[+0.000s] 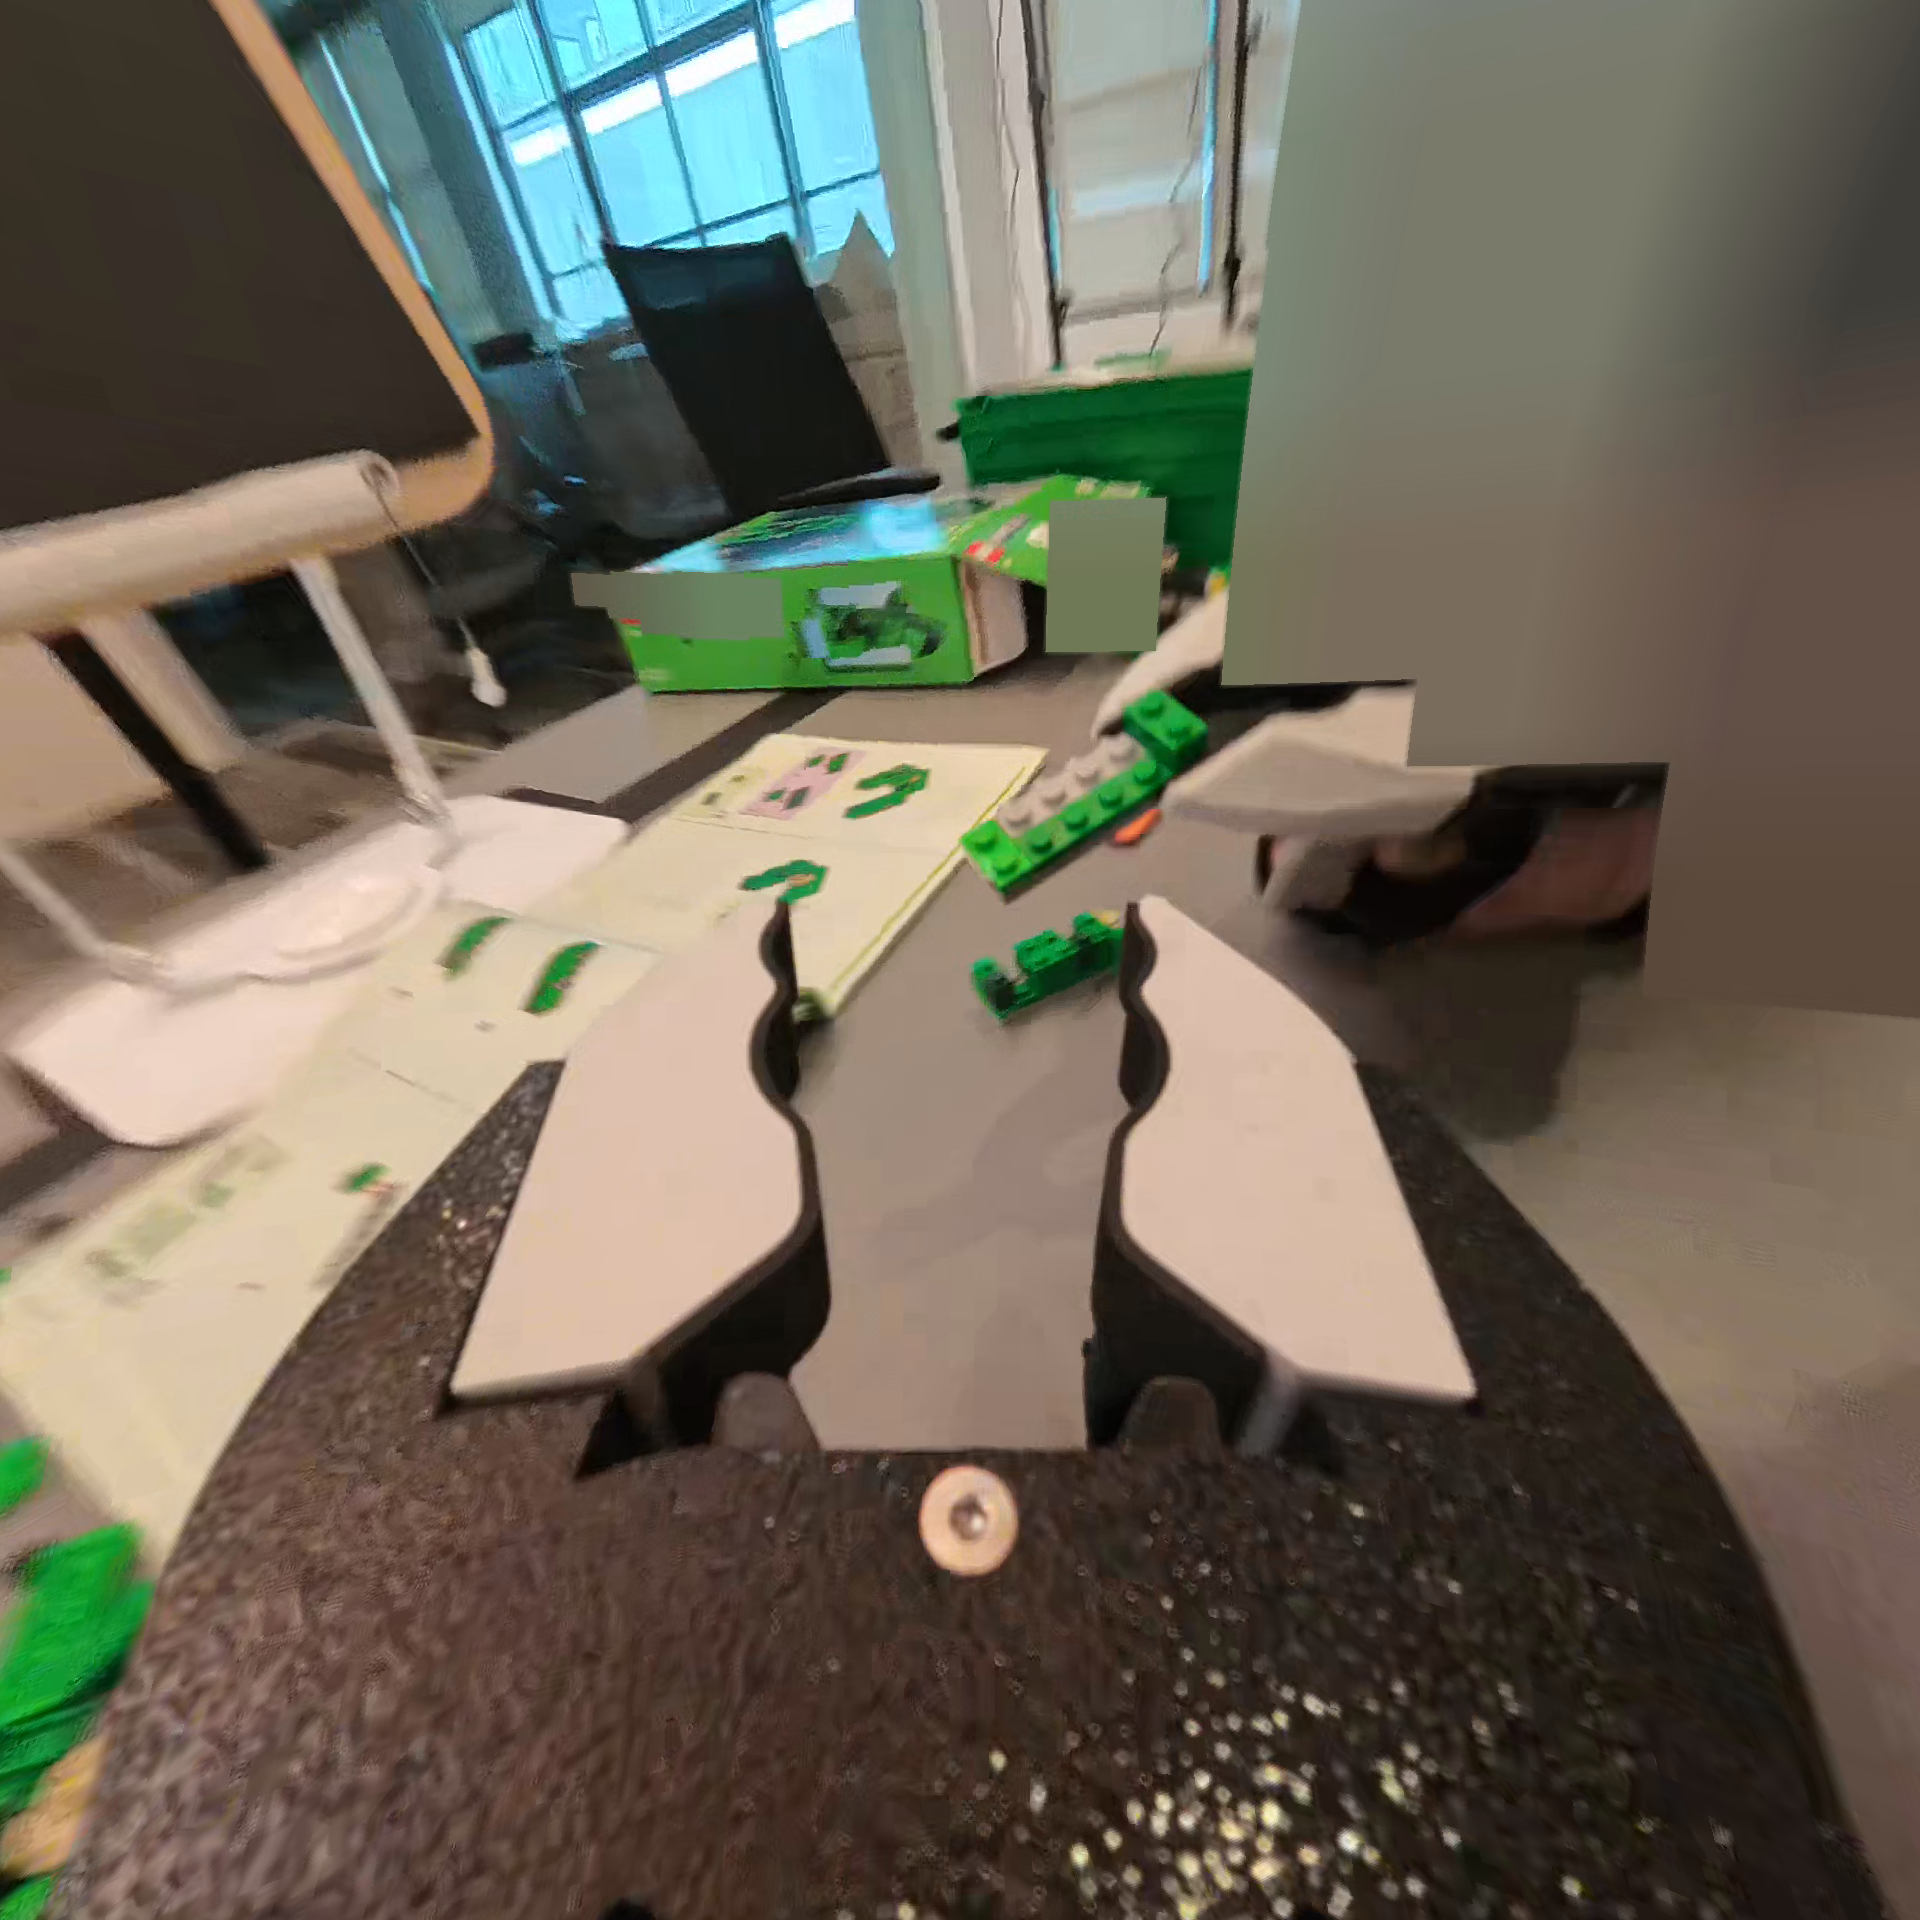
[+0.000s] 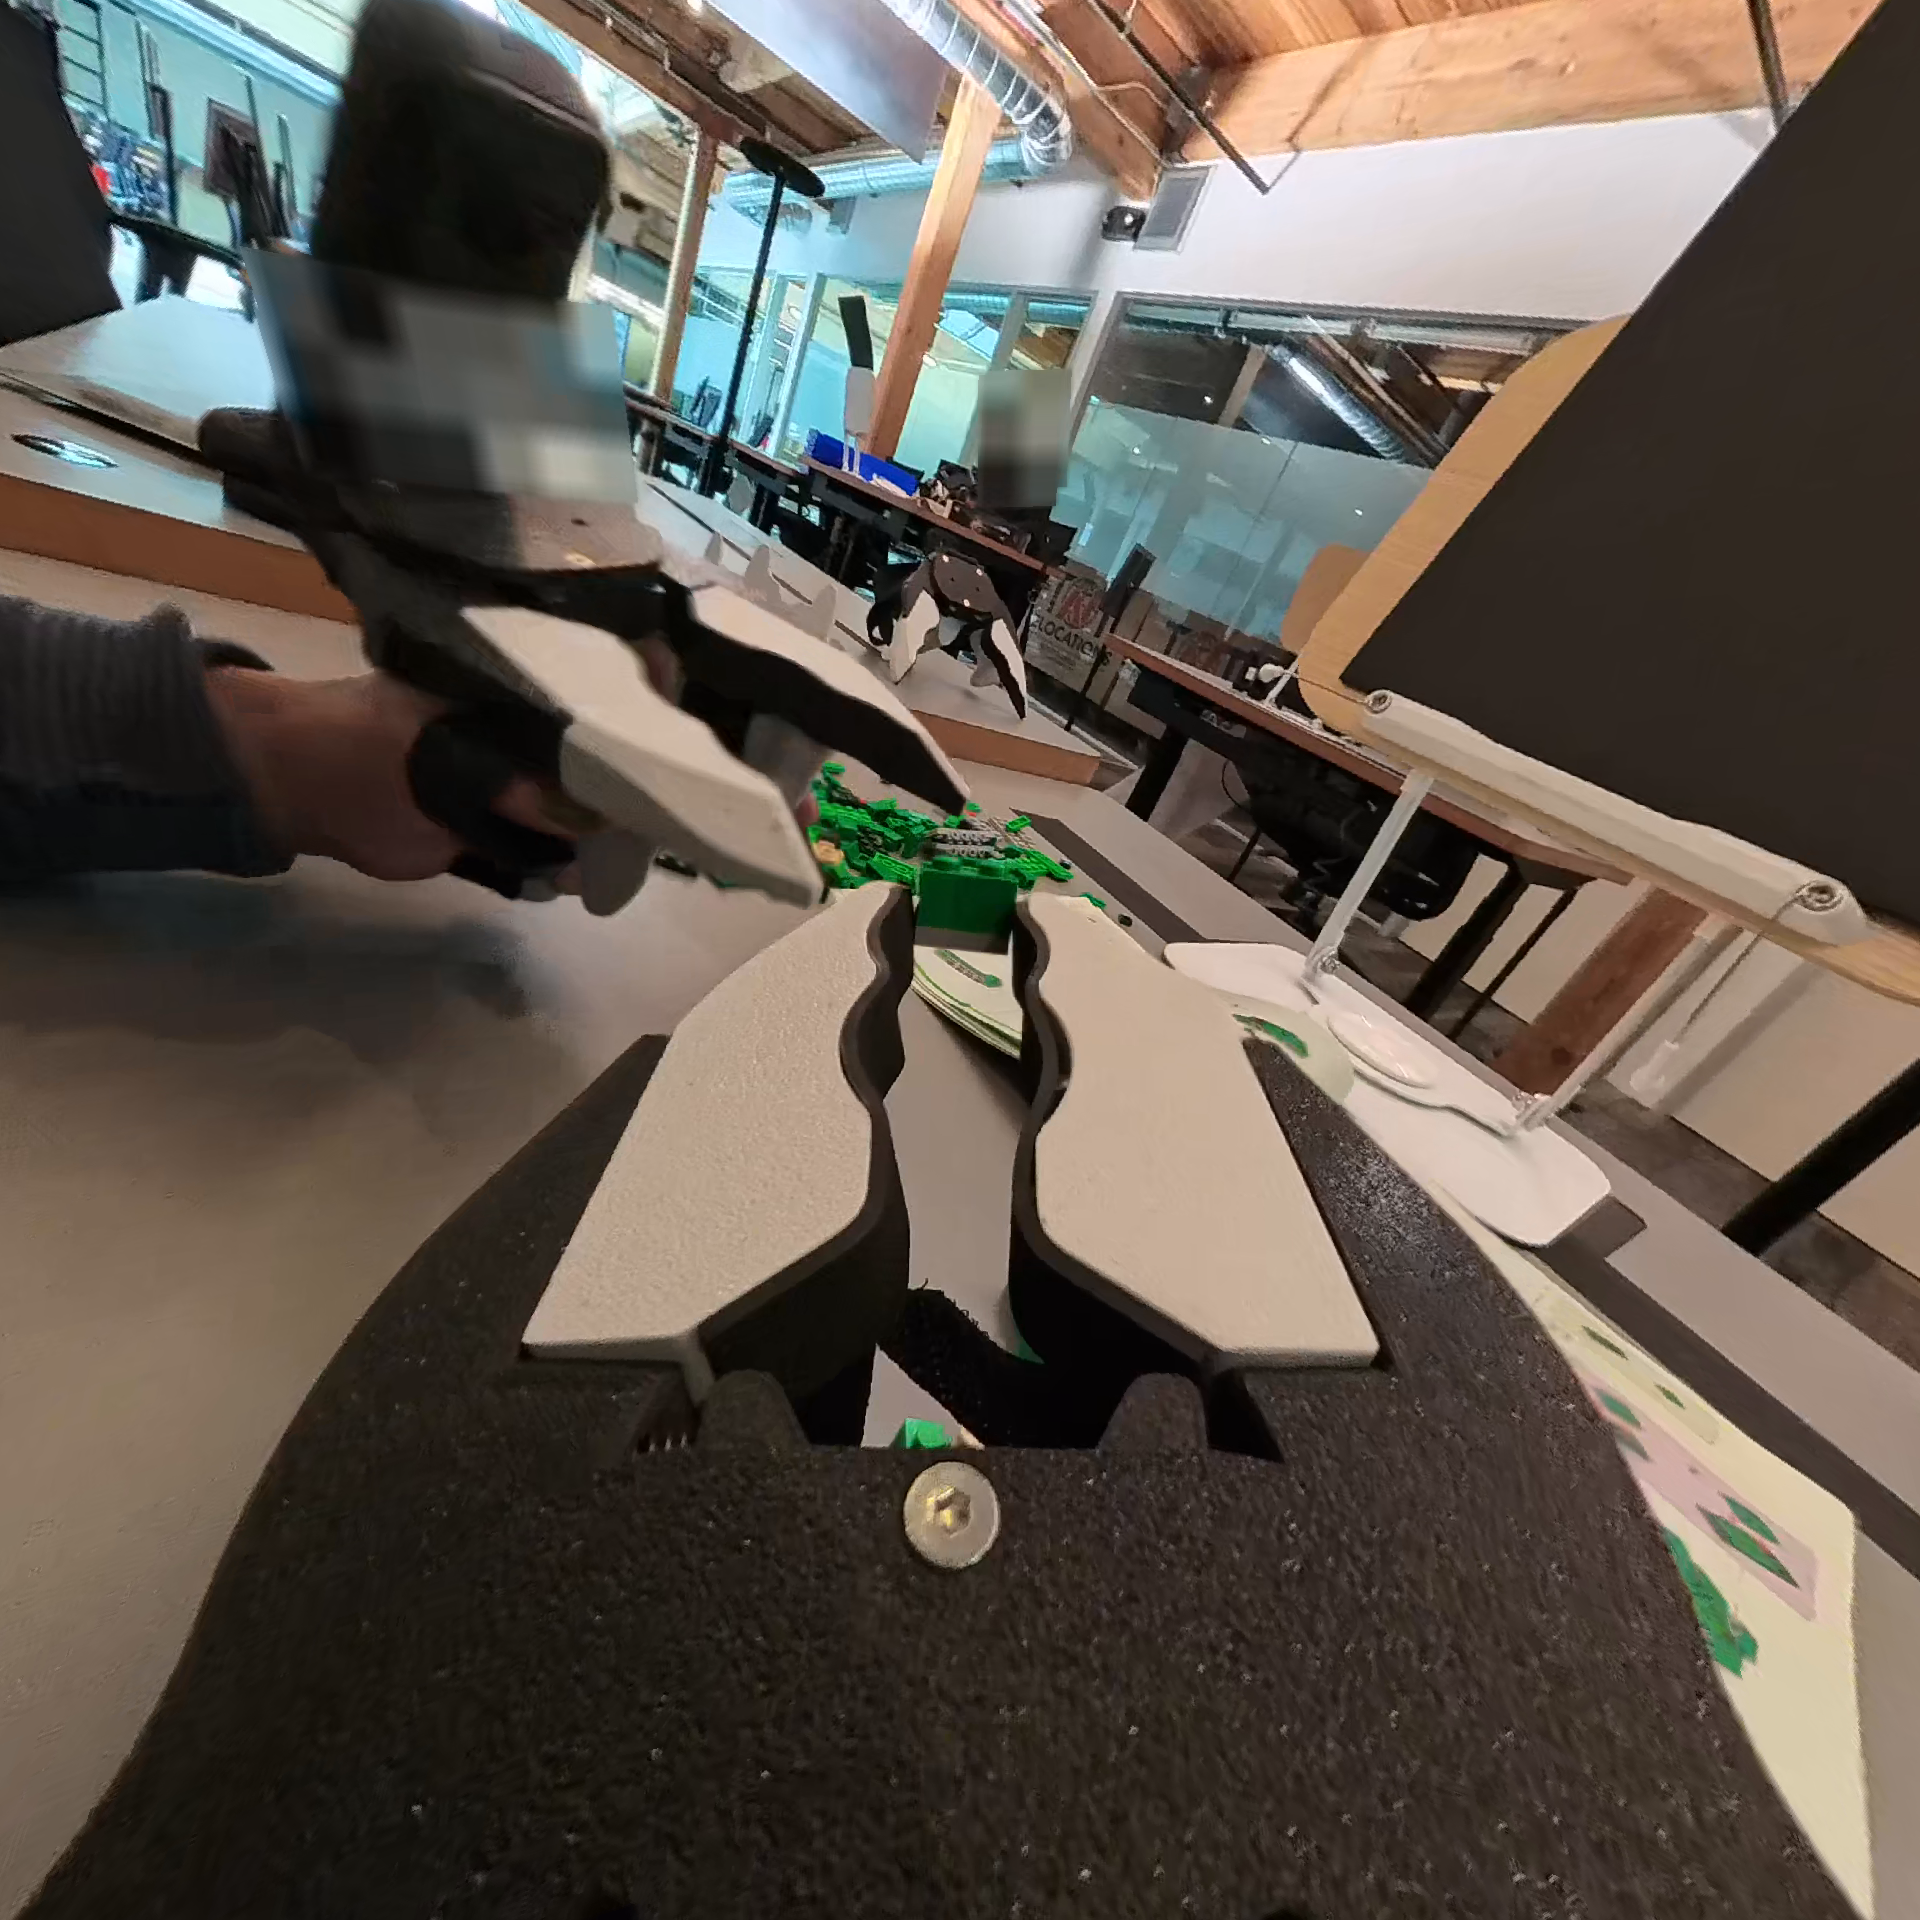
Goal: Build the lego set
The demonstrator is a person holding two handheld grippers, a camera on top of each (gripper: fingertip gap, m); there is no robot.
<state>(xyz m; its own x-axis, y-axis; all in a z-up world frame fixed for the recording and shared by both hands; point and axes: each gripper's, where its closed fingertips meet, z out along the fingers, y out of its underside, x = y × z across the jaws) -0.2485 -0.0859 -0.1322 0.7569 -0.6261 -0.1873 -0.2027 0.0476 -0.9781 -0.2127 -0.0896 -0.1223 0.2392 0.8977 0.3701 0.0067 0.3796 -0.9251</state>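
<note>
The long green-and-grey lego assembly (image 1: pixel 1081 795) is pinched at one end between the fingers of the right gripper (image 1: pixel 1153 758). It hangs above the grey tabletop (image 1: pixel 935 1195), with its long axis slanting from the gripper's tips down toward the open instruction booklet (image 1: pixel 831 831) and its studs facing up. In the right wrist view the same build shows end-on, as a green block over a grey plate (image 2: pixel 961 912) clamped between the two grey fingers, pointing straight ahead.

A smaller dark-green lego sub-assembly (image 1: pixel 1044 961) lies on the tabletop just below it, near the tip of the left gripper (image 1: pixel 954 914). That gripper's fingers are spread wide with nothing between them, and it hovers over the table.

Beyond the booklet, the green cardboard lego box (image 1: pixel 810 613) lies on its side with an end flap open; what it contains cannot be seen. A loose heap of green lego pieces (image 2: pixel 883 821) sits on the table behind the held build. A white desk-lamp base (image 1: pixel 312 935) stands beside the booklet.
</note>
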